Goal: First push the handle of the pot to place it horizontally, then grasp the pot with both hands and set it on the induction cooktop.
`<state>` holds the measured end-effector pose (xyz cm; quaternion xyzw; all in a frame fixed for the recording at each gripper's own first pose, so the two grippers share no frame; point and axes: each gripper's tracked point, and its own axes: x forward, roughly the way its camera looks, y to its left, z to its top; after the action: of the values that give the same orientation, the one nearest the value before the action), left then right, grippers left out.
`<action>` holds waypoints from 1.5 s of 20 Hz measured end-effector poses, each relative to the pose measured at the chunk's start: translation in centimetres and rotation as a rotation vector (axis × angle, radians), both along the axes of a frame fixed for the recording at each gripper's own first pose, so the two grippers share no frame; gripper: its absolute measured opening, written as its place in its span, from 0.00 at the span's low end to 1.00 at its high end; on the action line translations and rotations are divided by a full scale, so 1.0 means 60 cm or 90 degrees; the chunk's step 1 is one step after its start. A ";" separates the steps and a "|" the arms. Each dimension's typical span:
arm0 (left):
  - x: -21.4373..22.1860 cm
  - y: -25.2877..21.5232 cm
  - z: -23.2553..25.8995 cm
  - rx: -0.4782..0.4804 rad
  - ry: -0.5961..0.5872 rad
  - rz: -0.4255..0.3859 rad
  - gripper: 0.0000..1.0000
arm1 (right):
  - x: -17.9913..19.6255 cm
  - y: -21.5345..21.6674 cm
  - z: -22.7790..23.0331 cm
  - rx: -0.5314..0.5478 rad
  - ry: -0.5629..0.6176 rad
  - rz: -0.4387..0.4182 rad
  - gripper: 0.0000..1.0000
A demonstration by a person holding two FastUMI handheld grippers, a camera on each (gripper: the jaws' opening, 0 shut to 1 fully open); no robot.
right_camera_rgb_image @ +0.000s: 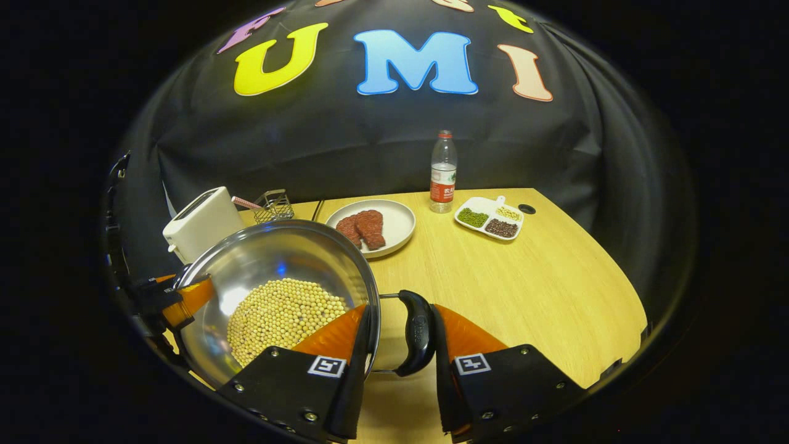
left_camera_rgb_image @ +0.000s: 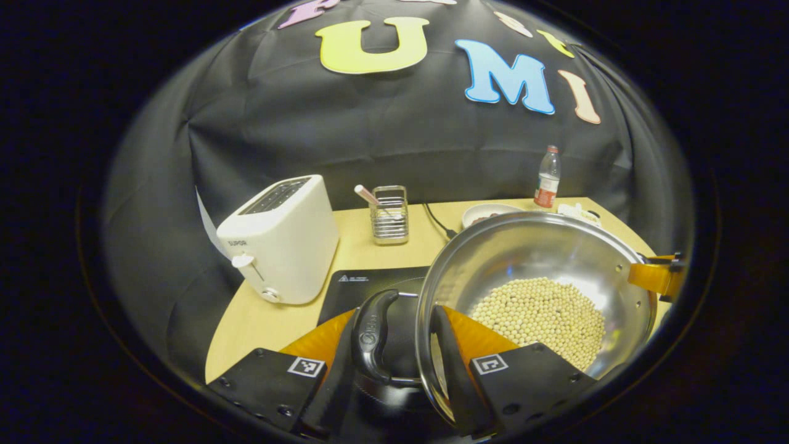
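Shiny round steel pot (left_camera_rgb_image: pixel 542 271), bottom covered in pale yellow beans (left_camera_rgb_image: pixel 545 314), held between the two grippers and apparently lifted; its underside is hidden, so I cannot tell whether it clears the surface.

Left gripper (left_camera_rgb_image: pixel 404 345): jaws narrowed around the pot's black loop handle (left_camera_rgb_image: pixel 376 333) and rim, one finger outside the handle, the other inside the pot wall. It reads as a pinch, with handle and wall trapped together. Firm contact on the outer side I cannot confirm.

Right gripper (right_camera_rgb_image: pixel 400 336): same arrangement mirrored. One finger lies inside the wall, the other just outside the opposite black loop handle (right_camera_rgb_image: pixel 416 333). Jaws narrow, clamping handle and rim.

Both handles sit level, so the push step looks done. Opposed grips at each side make sense: a bean-laden pot would tip if carried from one handle.

In the left gripper view, the flat black induction cooktop (left_camera_rgb_image: pixel 363 287) lies on the pale wooden table (right_camera_rgb_image: pixel 530 290), just beyond and below the left handle, near the white two-slot toaster (left_camera_rgb_image: pixel 280 237). The pot hangs to the right of it, overlapping its near right corner. Judgement: carry is under way; the pot needs to travel left and settle centred on the cooktop.

Risk: beans shifting if one side dips.
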<state>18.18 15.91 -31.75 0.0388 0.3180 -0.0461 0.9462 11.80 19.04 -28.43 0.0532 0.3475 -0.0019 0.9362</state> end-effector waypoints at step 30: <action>0.054 0.208 0.035 0.058 -0.094 0.102 0.99 | 0.082 0.164 0.049 0.029 -0.089 0.068 0.89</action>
<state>21.40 28.41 -29.66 0.0593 0.2516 0.0467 0.9649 16.75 28.91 -25.49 0.0559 0.2835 0.0596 0.9555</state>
